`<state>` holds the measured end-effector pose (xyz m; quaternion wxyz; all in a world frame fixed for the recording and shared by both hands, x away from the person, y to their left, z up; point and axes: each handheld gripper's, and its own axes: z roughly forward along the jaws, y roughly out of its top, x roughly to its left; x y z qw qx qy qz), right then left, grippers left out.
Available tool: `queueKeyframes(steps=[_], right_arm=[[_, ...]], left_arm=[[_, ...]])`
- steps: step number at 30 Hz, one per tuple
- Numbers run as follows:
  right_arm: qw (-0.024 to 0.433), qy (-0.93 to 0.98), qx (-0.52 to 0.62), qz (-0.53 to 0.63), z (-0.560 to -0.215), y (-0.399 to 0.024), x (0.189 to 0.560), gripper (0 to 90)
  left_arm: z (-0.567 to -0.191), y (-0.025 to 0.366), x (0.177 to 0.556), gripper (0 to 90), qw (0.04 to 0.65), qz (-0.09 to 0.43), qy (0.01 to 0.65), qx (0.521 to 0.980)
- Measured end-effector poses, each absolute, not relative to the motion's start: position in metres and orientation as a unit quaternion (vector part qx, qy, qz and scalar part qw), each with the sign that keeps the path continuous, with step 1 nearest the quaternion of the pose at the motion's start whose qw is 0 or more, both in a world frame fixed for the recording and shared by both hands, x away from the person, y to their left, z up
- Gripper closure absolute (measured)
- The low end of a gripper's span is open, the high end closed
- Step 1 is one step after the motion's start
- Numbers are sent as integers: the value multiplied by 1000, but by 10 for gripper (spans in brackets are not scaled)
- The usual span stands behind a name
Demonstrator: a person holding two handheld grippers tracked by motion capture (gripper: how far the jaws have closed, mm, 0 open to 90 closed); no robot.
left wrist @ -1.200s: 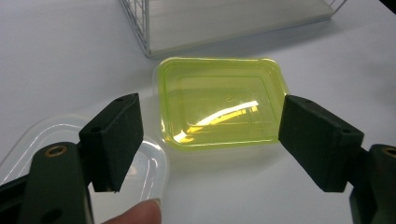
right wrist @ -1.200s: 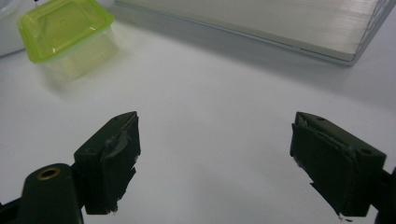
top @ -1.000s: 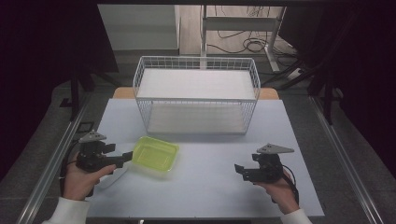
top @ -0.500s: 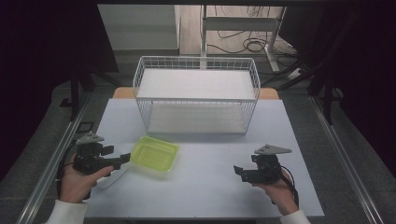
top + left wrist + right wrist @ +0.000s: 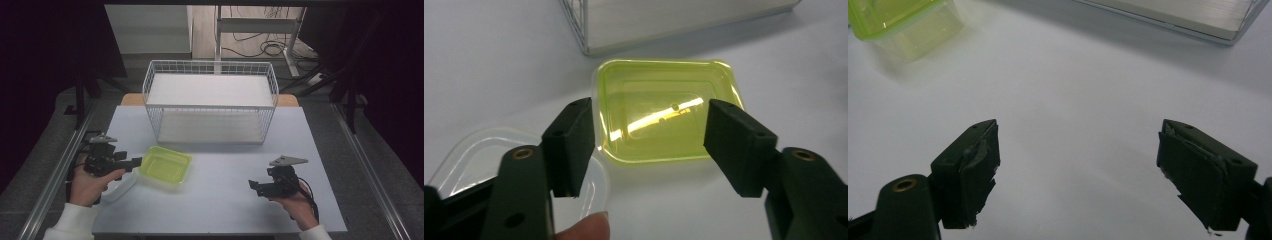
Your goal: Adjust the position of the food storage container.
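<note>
While both claws gape: one green container (image 5: 165, 164), one clear lid (image 5: 120, 186), one wire basket (image 5: 210, 100); left claw (image 5: 136, 162) closing.

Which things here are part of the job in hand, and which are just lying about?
In the job:
- yellow-green tub, just ahead of the left gripper, whose jaws have just been closing but do not press on it
- clear lid under that gripper

Lying about:
- wire basket at the back of the table
- right gripper, open over bare table
</note>
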<state>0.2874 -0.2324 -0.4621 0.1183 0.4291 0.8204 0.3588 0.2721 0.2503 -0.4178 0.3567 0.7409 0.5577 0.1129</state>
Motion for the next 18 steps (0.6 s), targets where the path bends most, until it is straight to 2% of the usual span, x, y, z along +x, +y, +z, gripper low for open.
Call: queueKeyframes(steps=[2, 7, 8, 9, 10, 13, 18], right_arm=[[118, 822, 429, 356, -462, -232, 288, 171], [117, 823, 430, 353, -463, -233, 288, 171], [118, 823, 430, 352, -464, -233, 288, 171], [117, 824, 431, 349, -464, -233, 288, 171], [117, 825, 431, 346, -465, -233, 288, 171], [117, 824, 434, 345, -466, -232, 288, 171], [119, 825, 432, 343, -467, -232, 289, 172]], left_arm=[[-418, 250, 276, 416, 355, 110, 558, 742], [-422, 248, 293, 602, 340, 99, 568, 743], [-425, 248, 297, 602, 337, 95, 570, 744], [-426, 248, 299, 641, 334, 92, 572, 744], [-430, 249, 305, 745, 331, 78, 578, 742], [-434, 250, 310, 864, 320, 78, 583, 743], [-443, 248, 322, 900, 297, 73, 592, 746]])
